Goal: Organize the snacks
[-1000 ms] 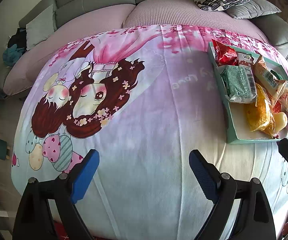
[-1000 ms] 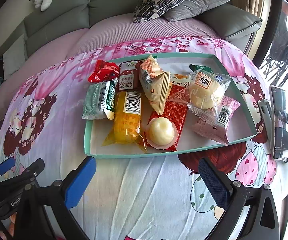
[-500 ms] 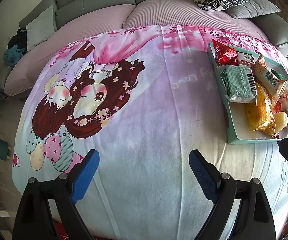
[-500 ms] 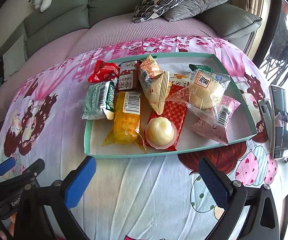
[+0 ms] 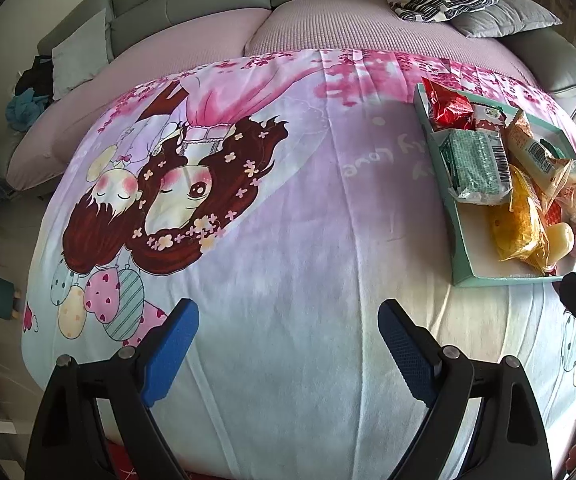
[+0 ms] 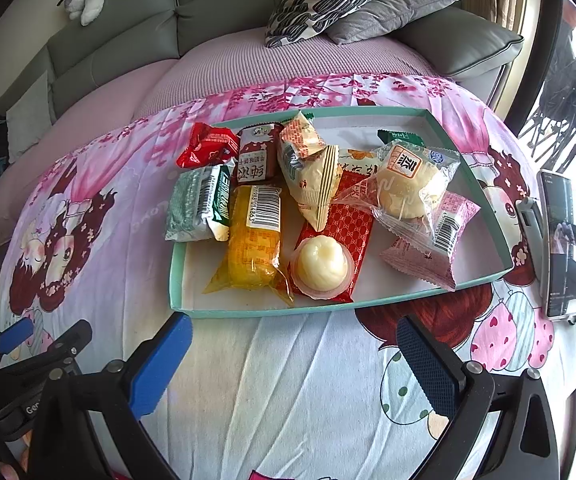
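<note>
Right wrist view: right tongs (image 6: 292, 354) spread, empty, just short of the tray (image 6: 247, 312) — pinch the yellow packet (image 6: 253, 240) mid-body. Left tongs (image 5: 288, 344) spread over the blanket (image 5: 288, 240).

You can read "Love" upside down on the cartoon blanket (image 5: 368, 162), and "Gen" on the left tongs (image 6: 33, 408); the yellow snack packet (image 6: 253, 240) carries a barcode.
</note>
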{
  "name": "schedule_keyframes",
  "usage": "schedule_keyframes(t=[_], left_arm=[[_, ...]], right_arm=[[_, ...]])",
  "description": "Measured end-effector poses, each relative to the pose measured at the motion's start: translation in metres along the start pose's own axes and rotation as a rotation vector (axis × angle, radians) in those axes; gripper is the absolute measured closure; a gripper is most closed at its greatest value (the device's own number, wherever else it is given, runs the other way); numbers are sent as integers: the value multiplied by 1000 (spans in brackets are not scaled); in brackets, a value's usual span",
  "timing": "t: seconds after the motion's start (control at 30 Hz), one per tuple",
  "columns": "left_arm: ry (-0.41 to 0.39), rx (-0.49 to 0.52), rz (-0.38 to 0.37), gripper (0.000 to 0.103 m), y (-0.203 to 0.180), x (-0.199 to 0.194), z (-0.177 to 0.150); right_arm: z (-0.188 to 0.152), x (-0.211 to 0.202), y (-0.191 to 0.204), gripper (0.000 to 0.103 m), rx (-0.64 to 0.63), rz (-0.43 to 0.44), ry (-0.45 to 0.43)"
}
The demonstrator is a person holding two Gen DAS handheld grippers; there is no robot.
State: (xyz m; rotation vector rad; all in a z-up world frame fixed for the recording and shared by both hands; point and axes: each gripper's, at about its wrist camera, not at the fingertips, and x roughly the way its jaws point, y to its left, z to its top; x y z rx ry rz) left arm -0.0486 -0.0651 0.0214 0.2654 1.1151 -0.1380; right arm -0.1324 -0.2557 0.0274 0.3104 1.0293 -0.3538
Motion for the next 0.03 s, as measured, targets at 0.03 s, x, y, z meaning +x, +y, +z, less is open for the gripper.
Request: schedule_keyframes(t=[0.03], left_arm=[[-1, -1, -1, 12, 0, 0, 0]], right_arm=[[0, 0, 0, 0, 1, 0, -1]])
